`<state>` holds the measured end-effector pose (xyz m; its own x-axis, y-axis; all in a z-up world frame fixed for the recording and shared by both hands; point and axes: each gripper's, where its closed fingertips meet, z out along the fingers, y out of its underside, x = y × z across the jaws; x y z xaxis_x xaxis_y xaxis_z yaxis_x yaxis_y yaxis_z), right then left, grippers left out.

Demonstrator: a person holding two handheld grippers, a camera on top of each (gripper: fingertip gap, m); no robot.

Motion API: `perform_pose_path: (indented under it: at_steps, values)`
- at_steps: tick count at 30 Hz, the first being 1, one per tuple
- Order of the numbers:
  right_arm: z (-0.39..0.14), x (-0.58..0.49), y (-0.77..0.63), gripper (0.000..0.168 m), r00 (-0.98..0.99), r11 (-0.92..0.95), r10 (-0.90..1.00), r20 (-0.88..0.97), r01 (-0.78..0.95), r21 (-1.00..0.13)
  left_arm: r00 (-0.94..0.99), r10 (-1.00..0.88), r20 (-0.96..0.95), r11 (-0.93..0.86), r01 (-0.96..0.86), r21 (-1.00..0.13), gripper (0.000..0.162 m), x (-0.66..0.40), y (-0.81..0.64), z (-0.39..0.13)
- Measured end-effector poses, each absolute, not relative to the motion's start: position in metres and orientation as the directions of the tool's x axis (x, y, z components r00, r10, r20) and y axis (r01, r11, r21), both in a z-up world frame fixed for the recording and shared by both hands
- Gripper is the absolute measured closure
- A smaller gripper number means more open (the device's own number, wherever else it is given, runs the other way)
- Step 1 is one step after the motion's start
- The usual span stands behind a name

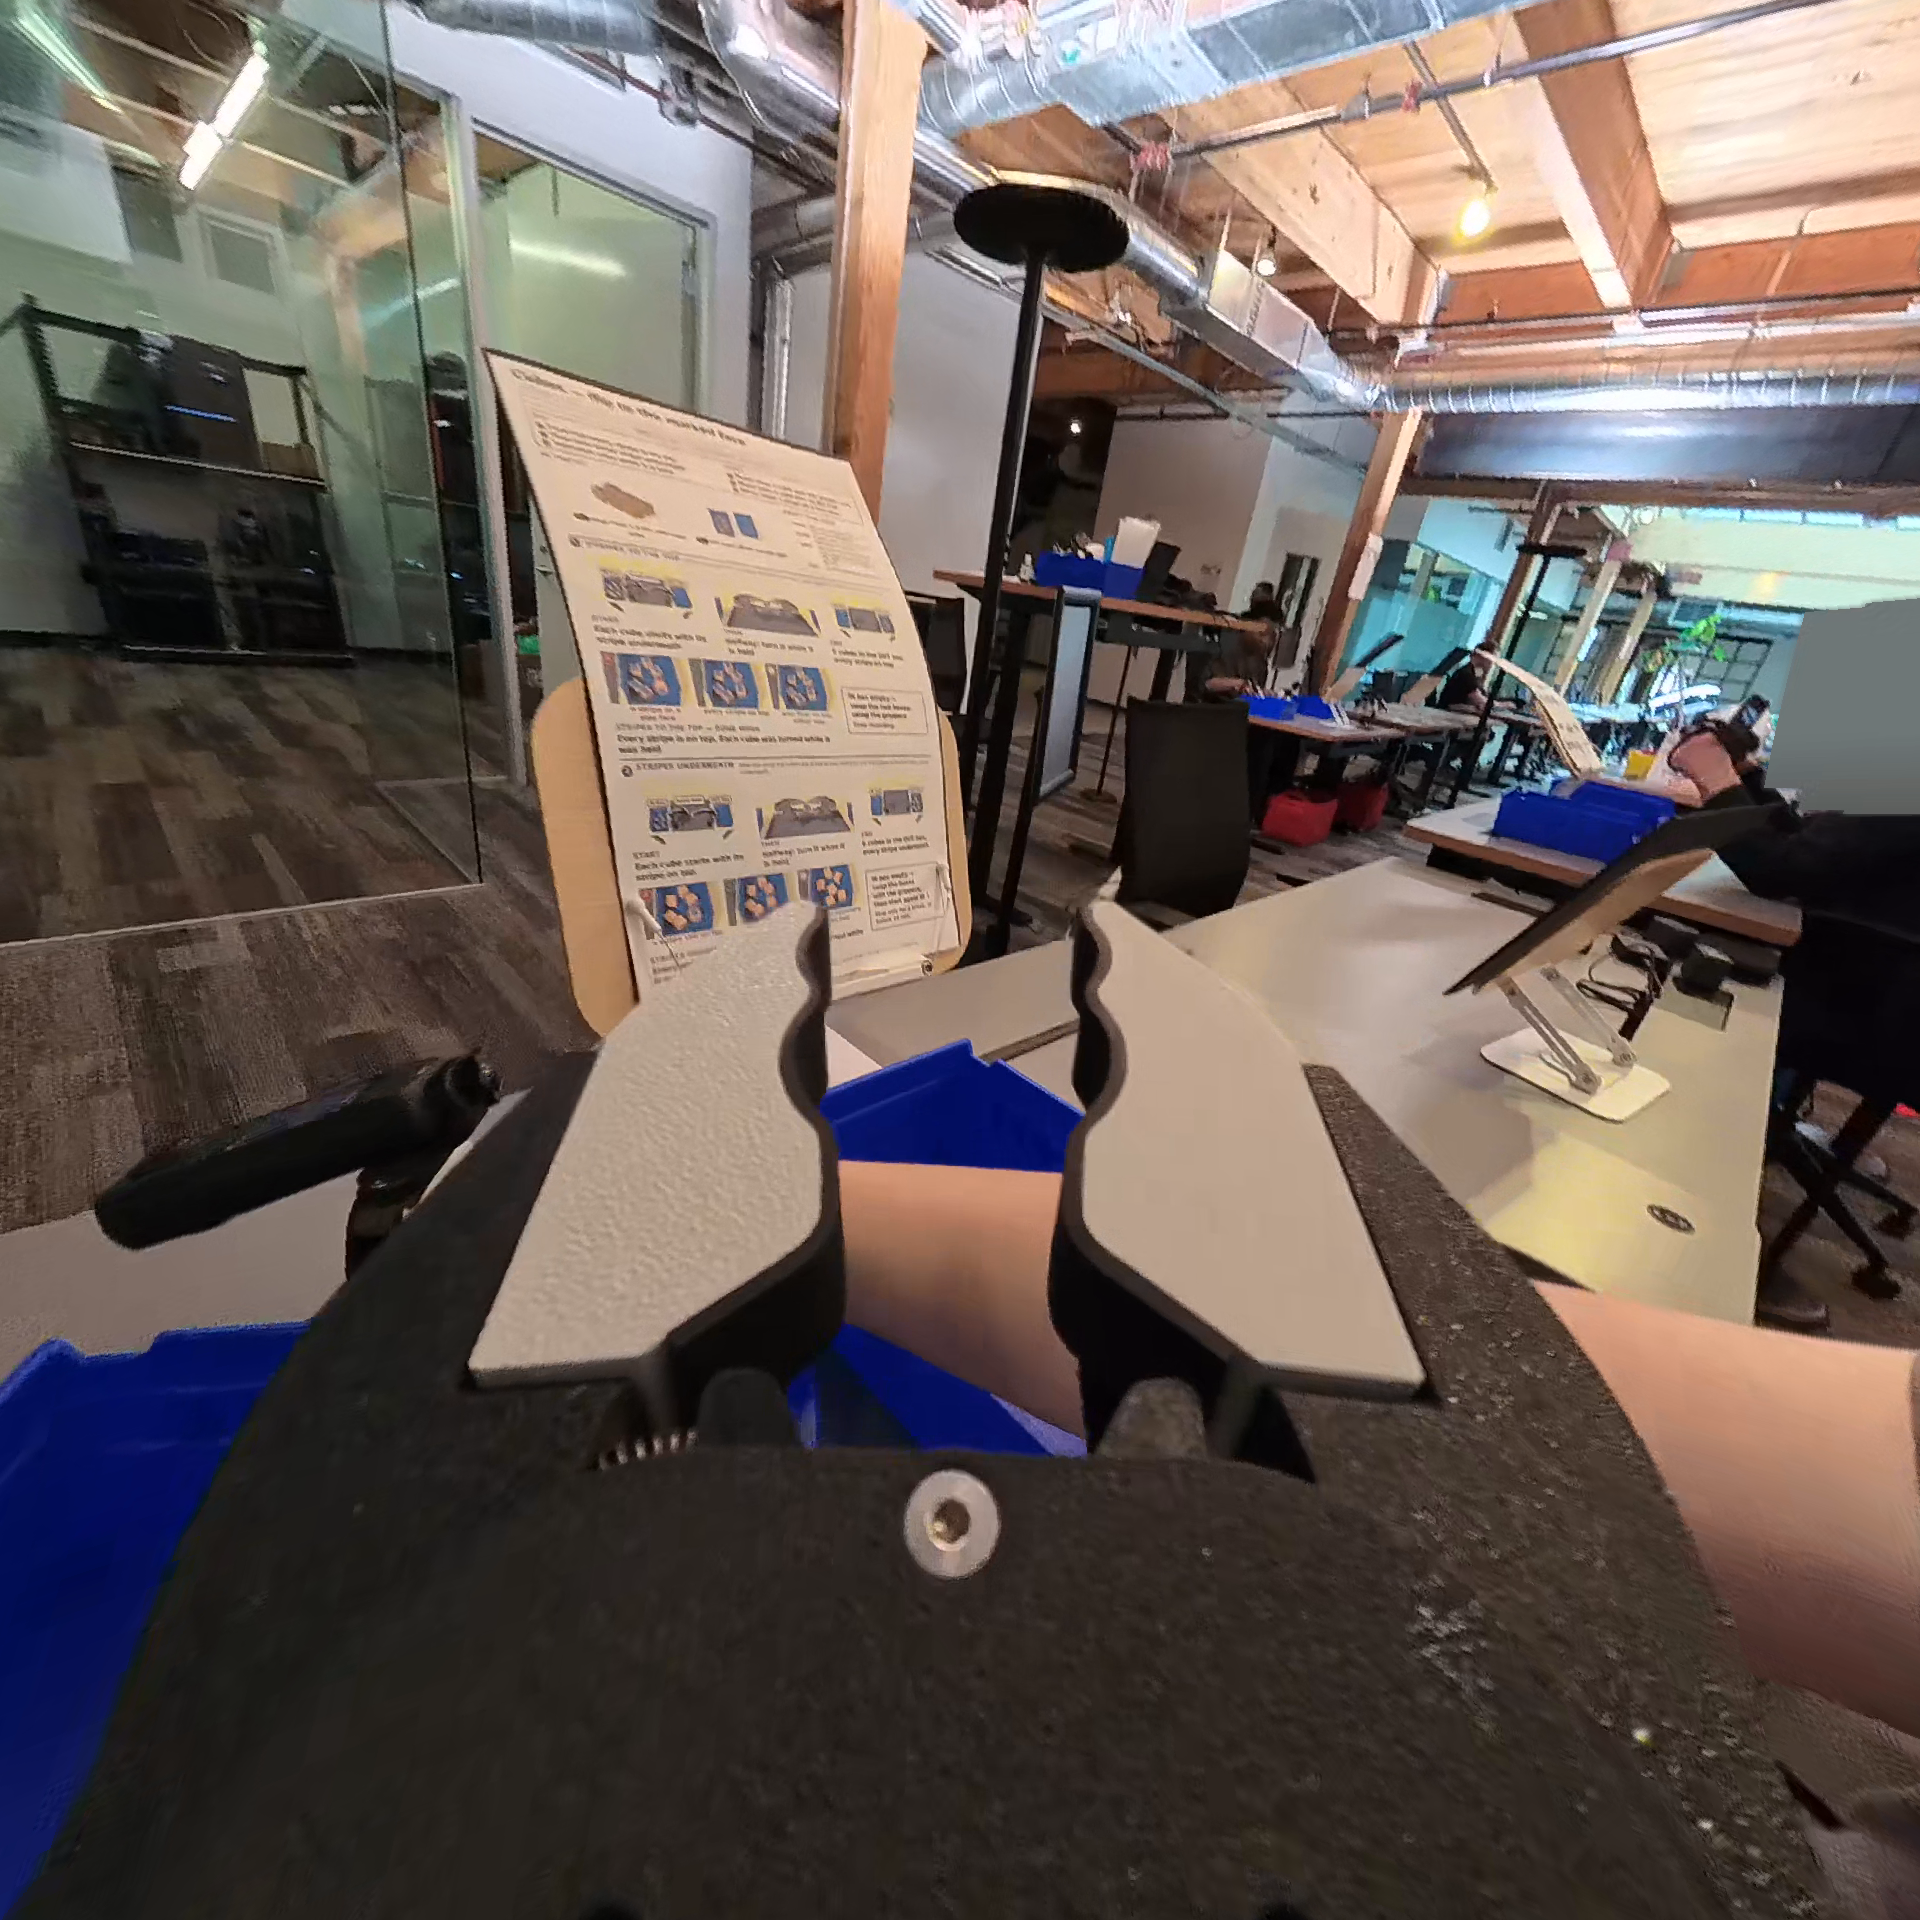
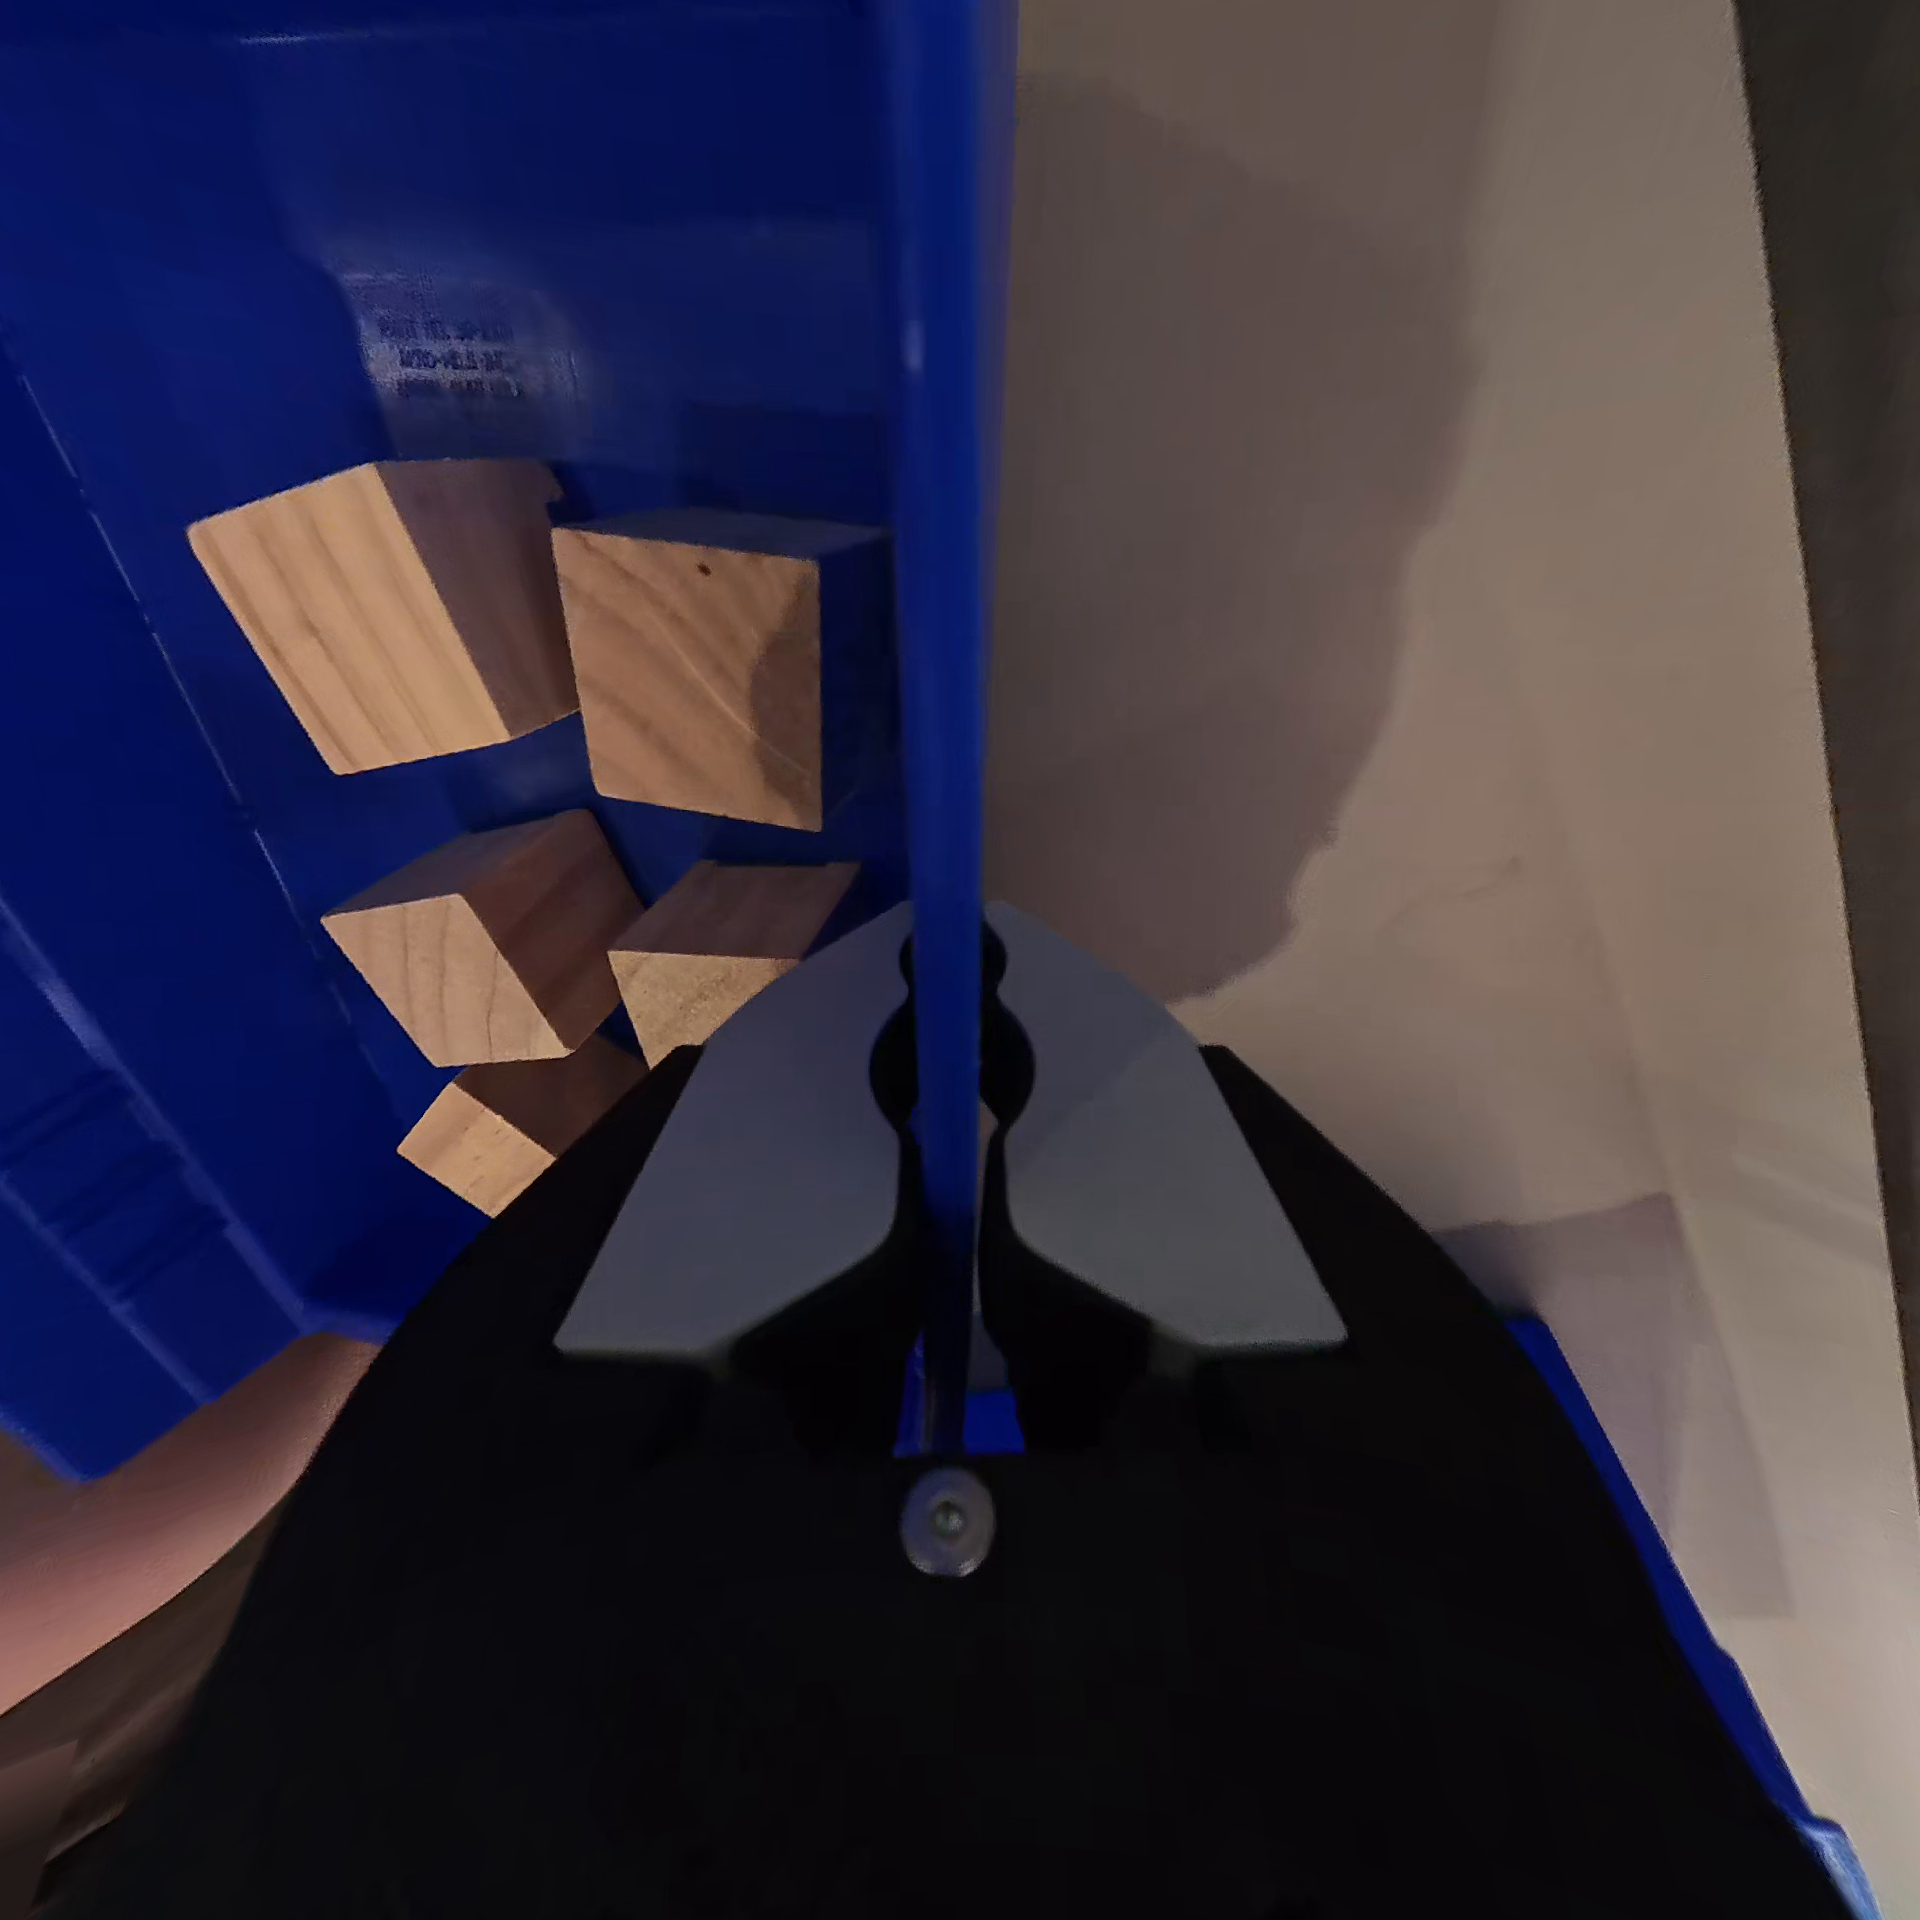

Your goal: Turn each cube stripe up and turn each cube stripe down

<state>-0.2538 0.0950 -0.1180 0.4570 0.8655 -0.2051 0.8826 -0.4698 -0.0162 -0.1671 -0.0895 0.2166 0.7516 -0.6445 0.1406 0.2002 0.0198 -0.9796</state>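
Observation:
In the right wrist view my right gripper is shut on the side wall of a blue bin. Several wooden cubes lie loose inside the bin, left of the gripped wall; no stripe shows on their visible faces. In the left wrist view my left gripper is open and empty, raised above the table and pointing out into the room. Blue bins show below and between its fingers. A person's forearm crosses under the gripper.
An instruction sheet on a wooden stand stands behind the bins. A tablet stand sits on the grey table to the right. A black handle shows at the left. Other desks, chairs and people lie farther off.

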Motion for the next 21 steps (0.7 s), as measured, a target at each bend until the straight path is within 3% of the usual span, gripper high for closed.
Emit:
perform_pose_path:
  at_steps: [3,7,10,12,15,18,21]
  values:
    - [-0.129,-0.245,0.096,0.161,0.460,-0.467,0.869,-0.185,0.884,0.002,0.743,-0.656,0.132,0.013,0.186,-0.983,0.117,-0.161,-0.087,0.215]
    - [-0.128,-0.250,0.097,0.157,0.428,-0.452,0.879,-0.210,0.888,-0.081,0.737,-0.662,0.133,-0.001,0.177,-0.984,0.116,-0.157,-0.084,0.213]
    - [-0.096,-0.260,0.116,0.151,0.413,-0.438,0.899,-0.145,0.849,-0.296,0.740,-0.658,0.136,-0.012,0.170,-0.985,0.115,-0.157,-0.082,0.211]
    - [-0.046,-0.254,0.133,0.137,0.414,-0.373,0.910,-0.021,0.797,-0.474,0.740,-0.658,0.137,-0.014,0.170,-0.985,0.114,-0.156,-0.081,0.211]
    - [0.038,-0.200,0.140,0.137,0.468,-0.258,0.867,0.173,0.718,-0.646,0.740,-0.660,0.127,-0.010,0.161,-0.987,0.114,-0.157,-0.083,0.210]
    - [0.062,-0.099,0.131,0.134,0.591,-0.350,0.779,0.210,0.688,-0.636,0.740,-0.659,0.131,0.001,0.176,-0.984,0.114,-0.159,-0.085,0.213]
    - [0.031,0.018,0.124,0.125,0.723,-0.533,0.646,0.245,0.657,-0.533,0.741,-0.659,0.131,-0.003,0.172,-0.985,0.113,-0.158,-0.084,0.212]
